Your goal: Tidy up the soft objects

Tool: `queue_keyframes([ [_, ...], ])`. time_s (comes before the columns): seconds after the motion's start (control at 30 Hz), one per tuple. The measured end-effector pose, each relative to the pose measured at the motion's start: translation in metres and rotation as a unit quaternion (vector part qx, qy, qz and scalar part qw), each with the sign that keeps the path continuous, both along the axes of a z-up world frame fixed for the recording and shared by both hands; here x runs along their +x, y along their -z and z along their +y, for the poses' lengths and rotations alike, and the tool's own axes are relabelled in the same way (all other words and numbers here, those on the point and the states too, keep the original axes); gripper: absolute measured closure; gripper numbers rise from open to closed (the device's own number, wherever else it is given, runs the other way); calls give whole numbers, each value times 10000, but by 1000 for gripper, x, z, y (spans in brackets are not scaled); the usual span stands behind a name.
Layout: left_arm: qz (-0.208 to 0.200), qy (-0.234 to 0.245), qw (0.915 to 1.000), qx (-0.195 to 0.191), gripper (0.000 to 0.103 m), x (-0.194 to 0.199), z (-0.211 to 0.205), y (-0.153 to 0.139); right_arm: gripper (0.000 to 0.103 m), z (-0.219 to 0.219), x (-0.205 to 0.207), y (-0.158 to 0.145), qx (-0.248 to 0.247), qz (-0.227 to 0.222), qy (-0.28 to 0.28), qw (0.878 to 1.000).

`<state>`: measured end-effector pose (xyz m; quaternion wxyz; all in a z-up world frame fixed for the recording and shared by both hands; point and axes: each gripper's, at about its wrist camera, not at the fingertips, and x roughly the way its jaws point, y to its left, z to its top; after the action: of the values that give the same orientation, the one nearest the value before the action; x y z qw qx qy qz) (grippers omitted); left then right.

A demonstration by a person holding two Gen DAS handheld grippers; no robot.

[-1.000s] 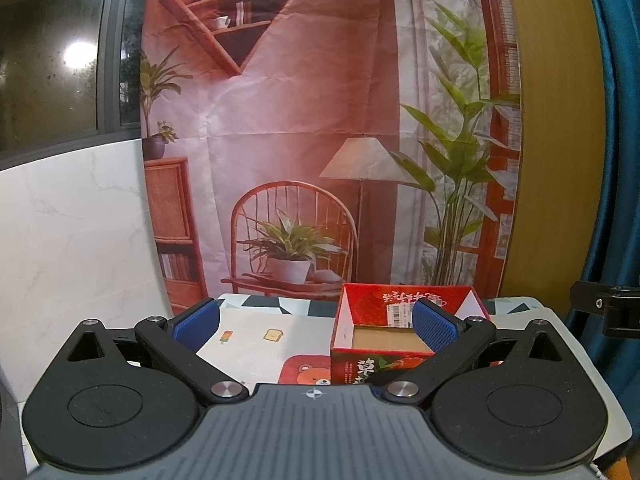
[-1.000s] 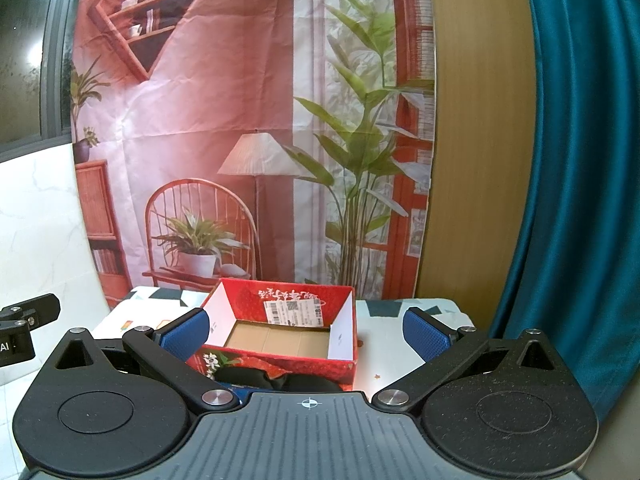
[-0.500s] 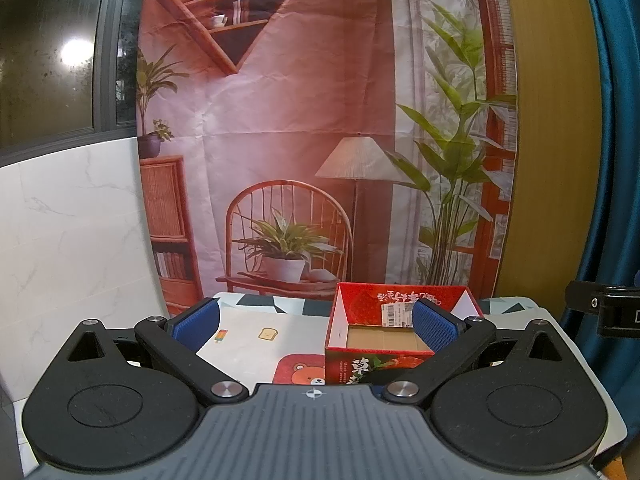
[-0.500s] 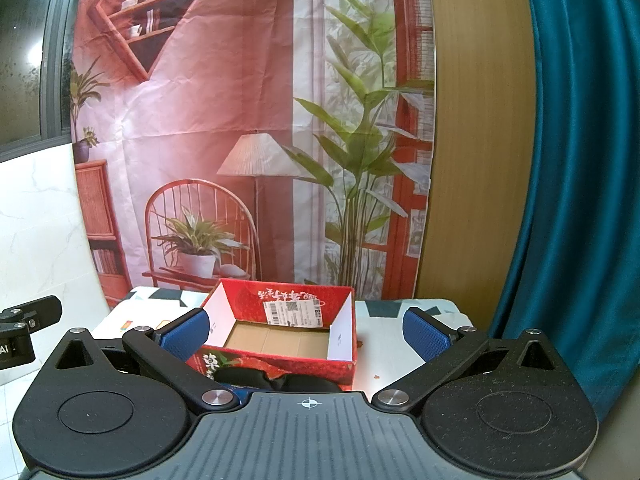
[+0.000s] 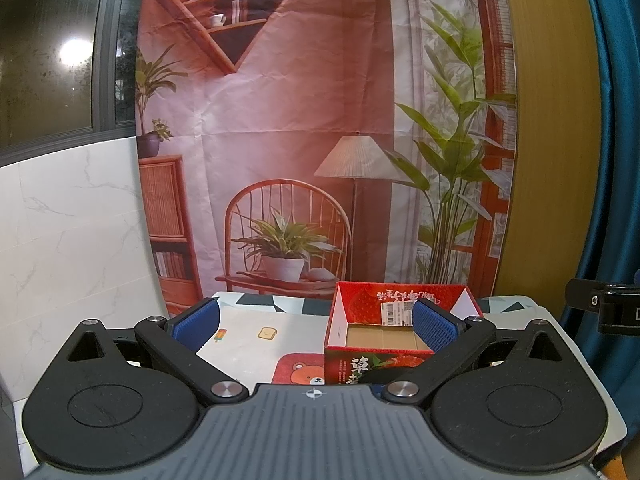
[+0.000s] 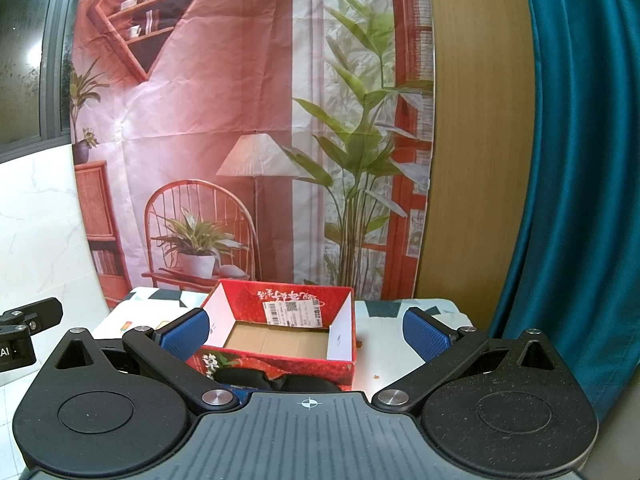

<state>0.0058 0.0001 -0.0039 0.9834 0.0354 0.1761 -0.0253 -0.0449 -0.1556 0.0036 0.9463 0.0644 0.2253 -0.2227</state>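
Change was slight: left tongs (image 5: pixel 316 320) and right tongs (image 6: pixel 306 330) remained spread and empty, held short of the open red carton (image 6: pixel 280 334) on the table (image 5: pixel 248 334). Dark soft objects (image 6: pixel 276 382) lay before it, unsorted.

Red box (image 5: pixel 380 344) slightly left, lower.

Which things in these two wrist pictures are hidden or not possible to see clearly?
- Dark soft objects before the red cardboard box: right wrist view, mostly hidden behind the grey claw body; kind unclear.
- Same spot, left wrist view: only a dark sliver shows.
- White printed label inside the box: text too small.
- Patterned table mat: near part covered by the open left claw.
- Open right claw holds nothing.
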Motion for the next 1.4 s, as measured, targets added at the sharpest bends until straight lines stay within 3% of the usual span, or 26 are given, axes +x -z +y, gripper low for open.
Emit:
queue_keyframes([
  [0.57, 51, 4, 10000, -44, 0, 2, -1, 5, 0, -6, 4, 1, 55, 7, -16, 10000],
  [0.83, -35, 97, 9999, 30, 0, 6, 1, 14, 0, -18, 6, 13, 448, -202, -205, 9986],
  [0.97, 43, 59, 10000, -66, 0, 17, 5, 31, 0, -28, -1, 28, 677, -736, -353, 9944],
  [1.1, 48, -22, 10000, 65, 0, 28, 6, 55, 0, -30, -4, 54, 345, -1166, -347, 9920],
  [1.2, 142, -42, 9996, 255, 0, 38, 3, 76, 0, -29, 4, 74, 65, -1003, -240, 9946],
  [1.4, 376, 53, 9974, 619, 0, 56, -4, 123, 0, -34, 14, 119, 168, -791, -382, 9960],
])
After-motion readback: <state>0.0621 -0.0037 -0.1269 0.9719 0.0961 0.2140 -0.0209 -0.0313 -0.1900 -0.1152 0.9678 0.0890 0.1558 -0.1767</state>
